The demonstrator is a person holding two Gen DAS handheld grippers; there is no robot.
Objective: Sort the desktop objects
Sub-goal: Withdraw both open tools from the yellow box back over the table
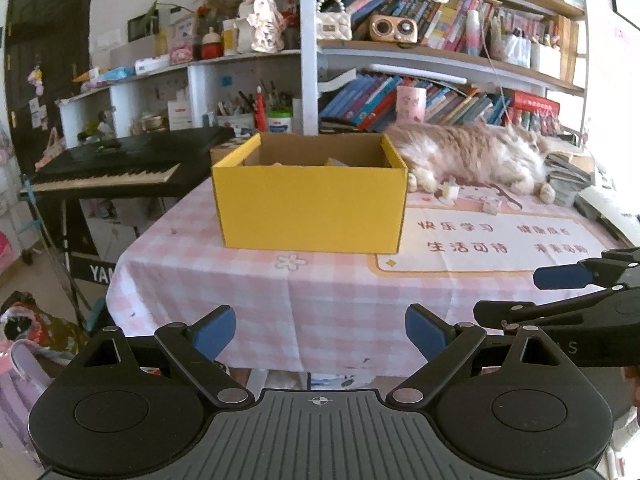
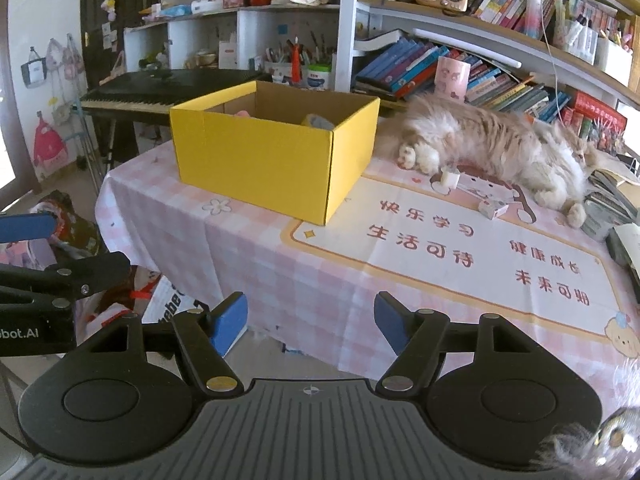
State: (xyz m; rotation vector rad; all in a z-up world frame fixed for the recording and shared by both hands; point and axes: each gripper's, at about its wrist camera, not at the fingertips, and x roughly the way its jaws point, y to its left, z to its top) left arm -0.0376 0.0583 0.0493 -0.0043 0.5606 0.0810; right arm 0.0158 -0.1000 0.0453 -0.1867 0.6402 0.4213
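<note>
Near the front edge of the desk (image 2: 320,280), both grippers are hovering with plenty of bare pink cloth ahead. Fingers of the left gripper (image 1: 320,334) are standing wide apart, holding nothing; fingers of the right gripper (image 2: 310,326) are apart and empty too. Farther back, the yellow box (image 2: 264,152) is sitting open, with something pink and something grey peeking inside. A fluffy cat (image 2: 500,148) is lying beside it. Two small white things (image 2: 448,180) are resting near its paws.

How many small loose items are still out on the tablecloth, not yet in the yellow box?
2. A small white holder-like piece sits by the cat's paws; a small pale block lies on the printed mat nearer the camera. The cat or the yellow box may hide others.
</note>
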